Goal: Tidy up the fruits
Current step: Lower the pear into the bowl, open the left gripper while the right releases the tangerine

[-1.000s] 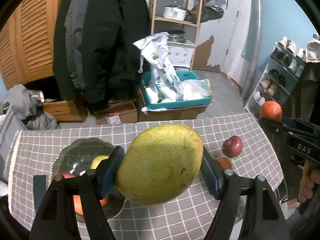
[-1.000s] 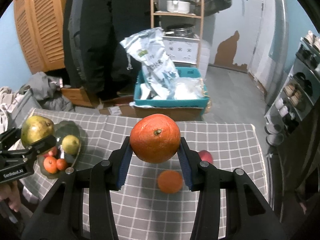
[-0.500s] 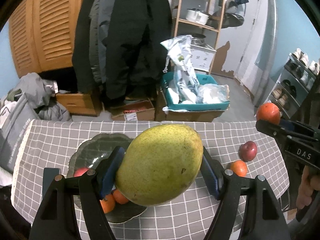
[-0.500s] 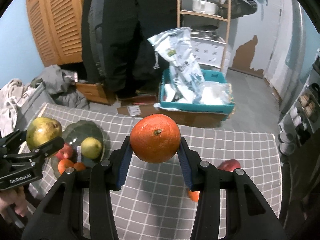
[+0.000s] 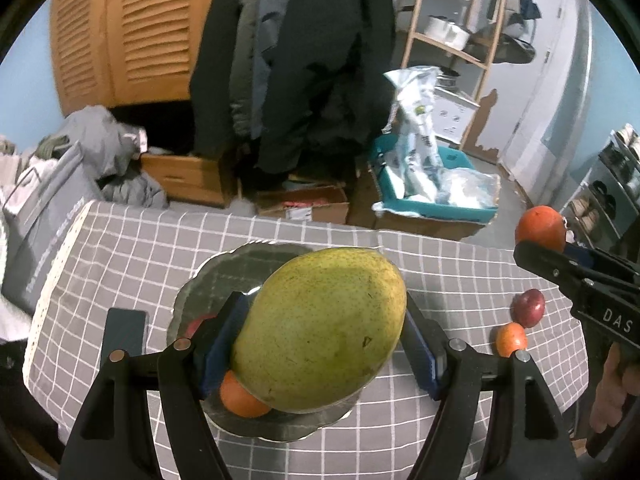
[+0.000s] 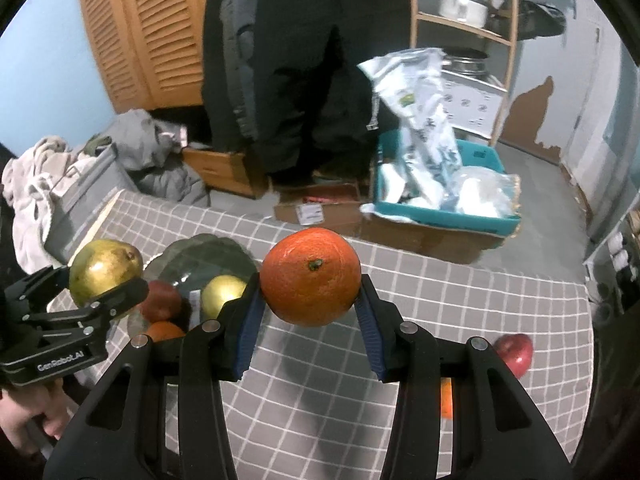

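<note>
L gripper (image 5: 320,344) clamped on a big yellow-green mango (image 5: 320,330), blue pads pressed to both sides; mango held up over the dark glass plate (image 5: 224,272), which sits on the desk (image 5: 120,248) w/ grey checked cloth. In the plate, under the mango: a small orange fruit (image 5: 240,398) at the near edge, a bit of a red fruit (image 5: 198,326) showing behind the L finger.

R gripper (image 6: 310,320) closed on an orange (image 6: 310,276), stem end facing the cam, held above the cloth just right of the plate (image 6: 208,256). From the R wrist view the plate holds a yellow round fruit (image 6: 222,294), a dark red fruit (image 6: 162,300) & an orange one (image 6: 164,330) at the near rim; the mango (image 6: 104,270) in the L gripper (image 6: 96,284) hangs at the plate's left side.

On the cloth, well apart from the plate, toward the right end: a red apple (image 5: 529,307) & a small orange fruit (image 5: 511,338), close together; can't tell if touching. In R view the apple (image 6: 516,352) sits by the R finger, the small orange one (image 6: 446,398) mostly hidden behind it.

Beyond the desk: teal bin (image 5: 436,204) w/ plastic bags on the floor, dark coats (image 5: 304,60) hanging, wooden louvred doors (image 5: 132,28)
</note>
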The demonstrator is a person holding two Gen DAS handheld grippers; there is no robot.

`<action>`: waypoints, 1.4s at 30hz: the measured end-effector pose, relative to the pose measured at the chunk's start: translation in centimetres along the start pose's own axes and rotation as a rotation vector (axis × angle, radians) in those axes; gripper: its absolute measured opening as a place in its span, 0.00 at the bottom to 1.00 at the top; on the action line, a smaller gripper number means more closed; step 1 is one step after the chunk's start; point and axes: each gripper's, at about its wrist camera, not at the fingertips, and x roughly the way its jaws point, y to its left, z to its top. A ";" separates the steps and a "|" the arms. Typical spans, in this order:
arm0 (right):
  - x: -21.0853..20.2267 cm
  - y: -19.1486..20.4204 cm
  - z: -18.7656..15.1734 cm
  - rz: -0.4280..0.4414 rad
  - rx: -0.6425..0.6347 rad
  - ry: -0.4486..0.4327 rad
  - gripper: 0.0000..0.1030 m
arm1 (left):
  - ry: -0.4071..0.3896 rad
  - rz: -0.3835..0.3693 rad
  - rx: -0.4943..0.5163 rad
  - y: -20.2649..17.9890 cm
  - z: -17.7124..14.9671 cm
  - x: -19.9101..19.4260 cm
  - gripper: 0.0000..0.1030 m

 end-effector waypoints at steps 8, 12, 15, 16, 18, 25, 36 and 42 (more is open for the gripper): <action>3.0 3.0 0.0 0.028 -0.037 0.048 0.43 | 0.056 0.029 -0.036 2.9 -1.0 2.3 0.73; 4.6 4.2 -0.3 0.042 -0.050 0.079 0.43 | 0.115 0.039 -0.051 3.9 -1.9 4.2 0.73; 5.9 5.1 -0.8 0.047 -0.064 0.103 0.43 | 0.149 0.038 -0.071 4.5 -2.5 5.6 0.73; 6.4 5.3 -0.9 0.047 -0.067 0.111 0.43 | 0.162 0.038 -0.078 4.8 -2.8 6.1 0.73; 7.3 5.6 -1.2 0.052 -0.069 0.131 0.43 | 0.180 0.037 -0.087 5.0 -3.0 6.8 0.73; 9.0 5.9 -1.7 0.059 -0.061 0.173 0.43 | 0.246 0.035 -0.115 5.9 -4.0 9.3 0.73; 10.0 6.2 -1.7 0.061 -0.055 0.193 0.43 | 0.269 0.020 -0.122 6.0 -4.2 10.2 0.75; 10.3 6.0 -1.8 0.074 -0.043 0.204 0.43 | 0.251 0.022 -0.166 7.1 -3.8 8.9 0.83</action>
